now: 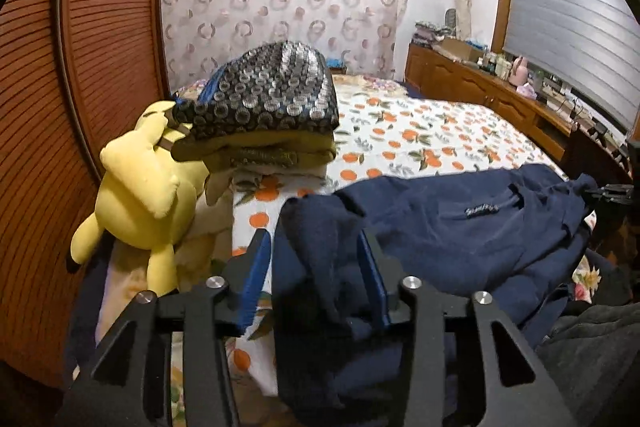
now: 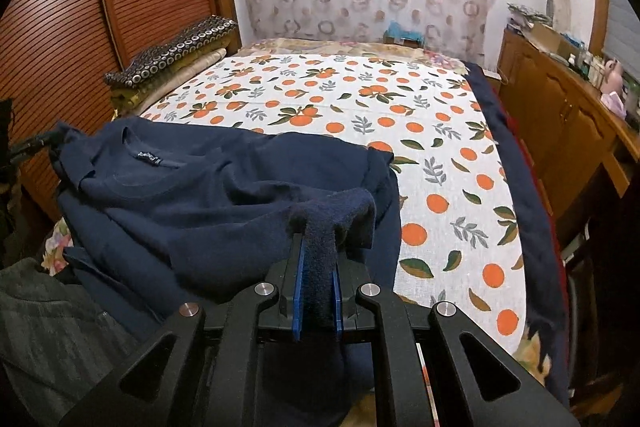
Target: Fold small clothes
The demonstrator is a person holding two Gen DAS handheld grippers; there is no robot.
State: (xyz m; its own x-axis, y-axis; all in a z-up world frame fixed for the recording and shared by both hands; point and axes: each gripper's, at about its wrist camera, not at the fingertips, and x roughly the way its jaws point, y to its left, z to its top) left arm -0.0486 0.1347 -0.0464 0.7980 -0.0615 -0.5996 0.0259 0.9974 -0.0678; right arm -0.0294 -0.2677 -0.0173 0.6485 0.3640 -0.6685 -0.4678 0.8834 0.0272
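Observation:
A navy blue shirt (image 1: 460, 223) lies crumpled at the near edge of the bed, its collar label facing up; it also shows in the right wrist view (image 2: 208, 199). My left gripper (image 1: 316, 247) has its blue pads spread apart, with a bunched fold of the navy cloth between them. My right gripper (image 2: 318, 267) is shut on a narrow fold of the shirt's edge and holds it raised a little above the bed.
The bed (image 2: 360, 107) has a white sheet with orange fruit print. A yellow plush toy (image 1: 148, 195) and a stack of folded cloths (image 1: 264, 115) sit at the left by a slatted wooden wardrobe (image 1: 80, 67). A wooden cabinet (image 2: 560, 115) runs along the right.

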